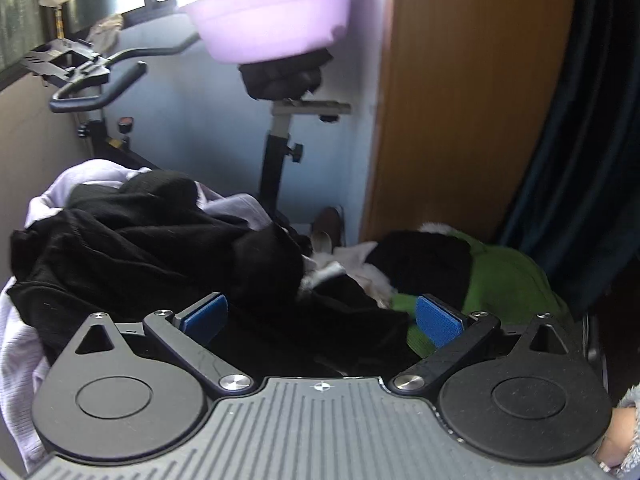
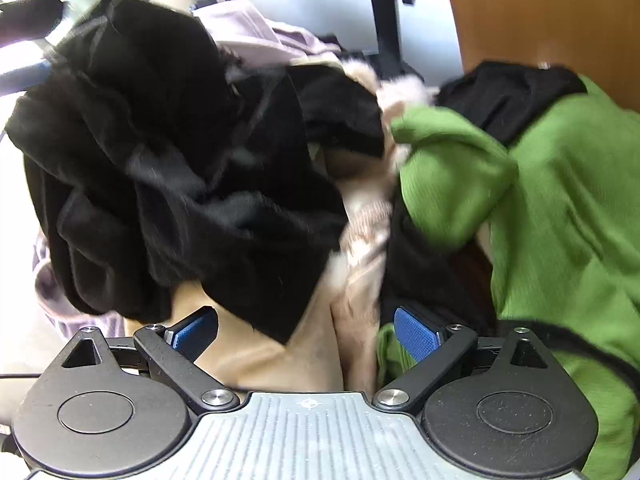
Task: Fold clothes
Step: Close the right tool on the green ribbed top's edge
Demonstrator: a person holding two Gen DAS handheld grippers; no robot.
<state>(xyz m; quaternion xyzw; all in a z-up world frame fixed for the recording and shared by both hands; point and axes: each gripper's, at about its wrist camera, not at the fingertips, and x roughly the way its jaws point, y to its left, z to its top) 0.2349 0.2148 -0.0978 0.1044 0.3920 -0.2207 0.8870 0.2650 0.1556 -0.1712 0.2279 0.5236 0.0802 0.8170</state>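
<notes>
A heap of clothes fills both views. In the left wrist view a black garment (image 1: 132, 248) lies over a pale lilac one (image 1: 20, 364), with a green garment (image 1: 508, 280) to the right. My left gripper (image 1: 320, 318) is open just above the black cloth, nothing between its blue pads. In the right wrist view the black garment (image 2: 168, 168) sits left, a beige fleece piece (image 2: 280, 344) in the middle, the green garment (image 2: 560, 200) right. My right gripper (image 2: 306, 332) is open low over the beige piece, holding nothing.
An exercise bike (image 1: 96, 76) stands behind the heap, a purple plastic basin (image 1: 272, 16) resting on its saddle. A wooden cabinet (image 1: 464, 88) and a dark curtain (image 1: 580, 140) close the right side. A person's fuzzy grey sleeve (image 1: 628, 432) shows at bottom right.
</notes>
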